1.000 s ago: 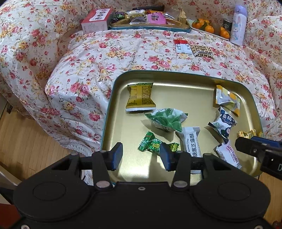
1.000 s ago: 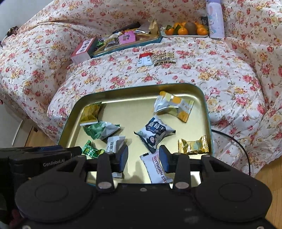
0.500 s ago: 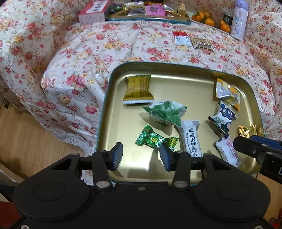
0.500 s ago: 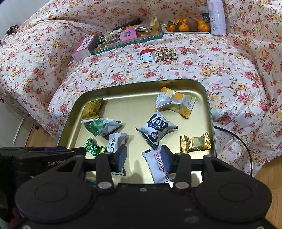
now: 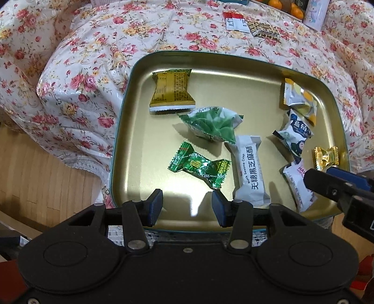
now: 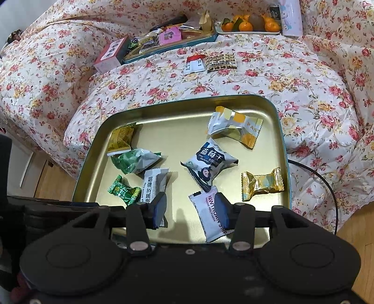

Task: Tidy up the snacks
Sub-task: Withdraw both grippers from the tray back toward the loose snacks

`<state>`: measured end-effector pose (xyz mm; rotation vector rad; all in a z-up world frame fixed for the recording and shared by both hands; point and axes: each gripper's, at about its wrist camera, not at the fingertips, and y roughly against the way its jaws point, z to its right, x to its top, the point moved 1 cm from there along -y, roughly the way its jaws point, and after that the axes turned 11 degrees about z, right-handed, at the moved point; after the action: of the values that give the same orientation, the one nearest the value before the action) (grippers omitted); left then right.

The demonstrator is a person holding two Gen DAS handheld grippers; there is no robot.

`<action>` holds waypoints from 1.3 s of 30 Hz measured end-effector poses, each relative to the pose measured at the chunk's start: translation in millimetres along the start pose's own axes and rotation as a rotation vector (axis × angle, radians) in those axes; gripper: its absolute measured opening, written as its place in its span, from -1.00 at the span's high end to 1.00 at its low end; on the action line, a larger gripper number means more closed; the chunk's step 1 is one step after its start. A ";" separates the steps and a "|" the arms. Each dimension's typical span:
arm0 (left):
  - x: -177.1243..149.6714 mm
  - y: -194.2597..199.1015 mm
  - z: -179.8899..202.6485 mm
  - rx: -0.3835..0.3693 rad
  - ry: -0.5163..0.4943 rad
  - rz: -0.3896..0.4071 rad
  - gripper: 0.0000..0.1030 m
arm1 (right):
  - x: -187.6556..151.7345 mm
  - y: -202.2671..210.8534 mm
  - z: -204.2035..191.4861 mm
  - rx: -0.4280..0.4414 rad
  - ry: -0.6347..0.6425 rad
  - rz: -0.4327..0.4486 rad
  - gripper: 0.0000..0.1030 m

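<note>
A gold tin tray (image 5: 140, 131) (image 6: 177, 117) on the floral cloth holds several wrapped snacks. My left gripper (image 5: 187, 207) is open and empty over the tray's near edge, just short of a green candy (image 5: 198, 164) and a white sesame crisp bar (image 5: 250, 170). My right gripper (image 6: 190, 210) is open and empty above the near edge, its right finger over a white hawthorn strip packet (image 6: 210, 210). A blueberry packet (image 6: 209, 163), a gold candy (image 6: 261, 183), a yellow-grey packet (image 6: 236, 127), a green-white packet (image 6: 134, 160) and a mustard packet (image 6: 120, 139) lie further in.
A red-white sachet (image 6: 195, 64) and a patterned packet (image 6: 221, 60) lie on the cloth beyond the tray. At the back stand a second tray of snacks (image 6: 168, 39), a pink box (image 6: 111, 55), a plate of oranges (image 6: 250, 24) and a bottle (image 6: 291, 16). A black cable (image 6: 327, 187) runs at the right. Wooden floor (image 5: 46, 168) lies left.
Both grippers have moved forward and lower toward the tray, so the snacks appear larger and nearer. Both stay open. No snack has moved.
</note>
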<state>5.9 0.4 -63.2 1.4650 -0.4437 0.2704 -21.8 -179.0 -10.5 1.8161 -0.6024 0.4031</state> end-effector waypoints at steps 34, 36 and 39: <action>30.2 -15.0 9.7 -0.025 -0.113 -0.164 -0.03 | 29.7 -35.1 6.4 -0.012 0.002 -0.141 0.06; 40.1 -12.2 9.7 -0.031 -0.131 -0.154 -0.03 | 36.3 -36.0 6.2 -0.007 0.009 -0.145 0.06; 60.0 -10.8 6.9 -0.030 -0.139 -0.128 -0.03 | 50.4 -37.1 6.3 -0.005 0.021 -0.137 0.06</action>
<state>63.3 -13.0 -45.8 1.4816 -0.4616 0.0597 40.7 -186.1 -13.5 1.8344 -0.4608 0.3269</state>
